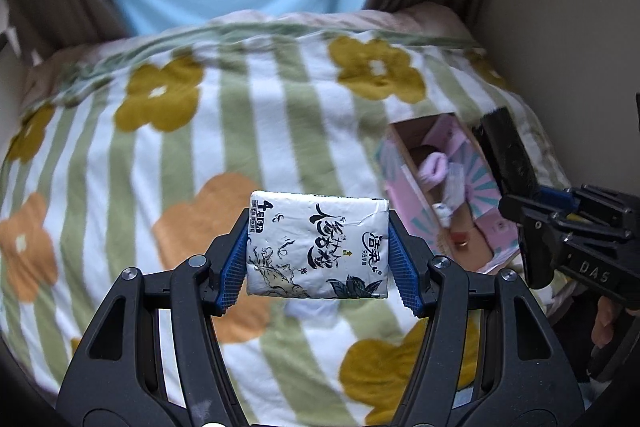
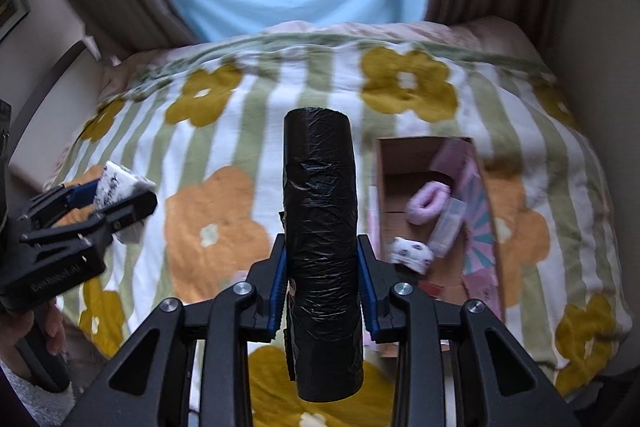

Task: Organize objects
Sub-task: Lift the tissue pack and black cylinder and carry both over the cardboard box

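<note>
Left wrist view: left gripper [image 1: 318, 247] is pinching a white tissue pack [image 1: 318, 245] w/ black lettering, blue pads pressing on both short sides, pack hanging clear above the flowered bedspread [image 1: 120, 167]. Right gripper [image 2: 324, 283] is clamping a black roll of bin bags [image 2: 320, 235], jaws squeezed tight on its lower half, roll standing up along the fingers, also off the bed. So both hands are carrying something at once, neither item stowed yet.

Container-wise: a pink cardboard box [image 2: 482, 187] is lying open on the bedspread, over to the right of both grippers. Inside it I'm seeing a lilac fuzzy bundle [image 2: 428, 203], prob. socks, a white bit w/ dark spots [image 2: 412, 251] nearer the front, and a pale clear-ish packet [image 2: 450, 223] leaning btwn them and the pink wall. Something small and reddish at the near end, too blurry to name.

Progress, as I'm judging it: partway. A few things are already boxed, two more are in the air near the box, approx. beside it rather than over it. Left to do: getting pack and roll in. No other loose items showing on the bed.
</note>
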Motion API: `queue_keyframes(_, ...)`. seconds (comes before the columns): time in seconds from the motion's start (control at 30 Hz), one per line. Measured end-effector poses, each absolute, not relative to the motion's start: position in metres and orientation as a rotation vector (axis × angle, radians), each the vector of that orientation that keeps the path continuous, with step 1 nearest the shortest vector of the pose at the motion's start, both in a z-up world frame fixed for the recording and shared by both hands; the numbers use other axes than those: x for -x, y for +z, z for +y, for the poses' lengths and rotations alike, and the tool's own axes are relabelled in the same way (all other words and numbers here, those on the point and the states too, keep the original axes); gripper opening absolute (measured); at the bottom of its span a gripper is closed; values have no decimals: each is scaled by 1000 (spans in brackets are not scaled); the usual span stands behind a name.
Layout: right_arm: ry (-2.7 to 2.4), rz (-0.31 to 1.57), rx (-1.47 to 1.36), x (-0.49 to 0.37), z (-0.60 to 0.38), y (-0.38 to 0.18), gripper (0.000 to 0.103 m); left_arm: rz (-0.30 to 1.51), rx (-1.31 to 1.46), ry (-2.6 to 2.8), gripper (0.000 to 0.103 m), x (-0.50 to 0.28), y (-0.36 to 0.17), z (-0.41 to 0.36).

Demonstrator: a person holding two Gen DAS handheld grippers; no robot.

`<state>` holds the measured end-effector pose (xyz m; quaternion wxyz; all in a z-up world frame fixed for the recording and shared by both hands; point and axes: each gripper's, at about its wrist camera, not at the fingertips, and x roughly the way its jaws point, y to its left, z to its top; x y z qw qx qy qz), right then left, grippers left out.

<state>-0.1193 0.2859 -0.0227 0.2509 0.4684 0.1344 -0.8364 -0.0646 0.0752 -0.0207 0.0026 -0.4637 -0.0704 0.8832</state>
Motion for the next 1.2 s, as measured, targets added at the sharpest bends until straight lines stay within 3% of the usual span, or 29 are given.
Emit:
queue_keyframes(0.47, -2389, 222, -1469, 185, 358, -64, 29, -85, 1410, 2564, 59, 184, -39, 181)
queue_keyframes(0.97, -2280, 239, -1654, 235, 370, -179, 29, 6, 1516, 2374, 59, 303, -165, 275)
queue_keyframes(1.2, -2226, 300, -1668, 229, 363, -197, 29, 21, 1564, 2330, 59, 324, -201, 288)
